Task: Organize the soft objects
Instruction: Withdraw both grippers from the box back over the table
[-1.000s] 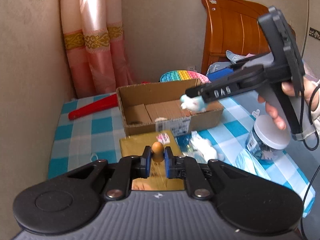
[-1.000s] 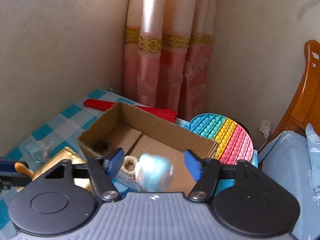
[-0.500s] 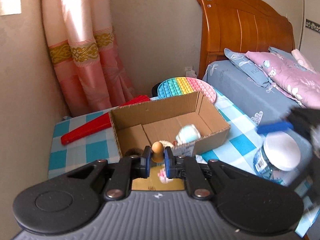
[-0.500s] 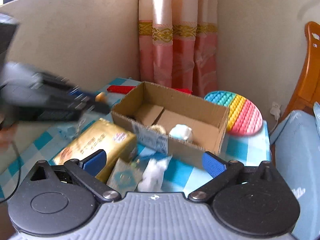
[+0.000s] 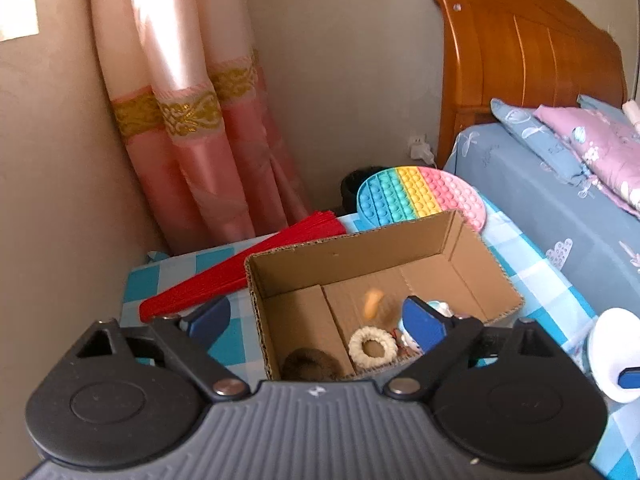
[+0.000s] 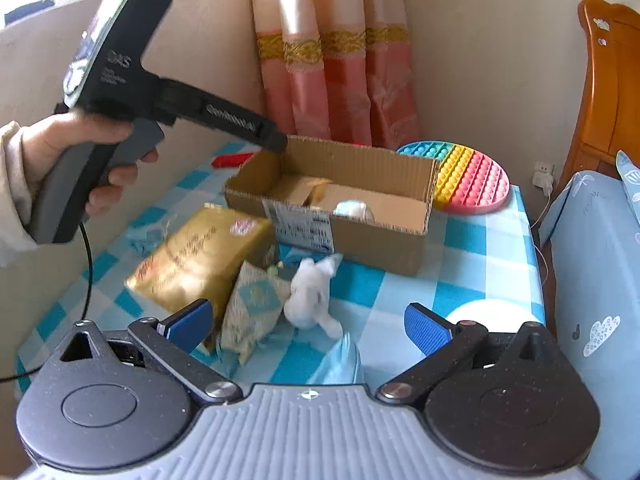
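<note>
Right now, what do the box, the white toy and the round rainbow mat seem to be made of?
Box: corrugated cardboard, matte brown; fluted edges show.
White toy: probably plush fabric; fuzzy, limp surface.
Rainbow mat: likely silicone; smooth rows of molded bubbles.

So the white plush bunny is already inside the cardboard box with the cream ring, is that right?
Not quite. The white plush bunny lies on the checked cloth in front of the cardboard box, not inside it, as the right wrist view shows. The cream ring is indeed inside the box.
</note>
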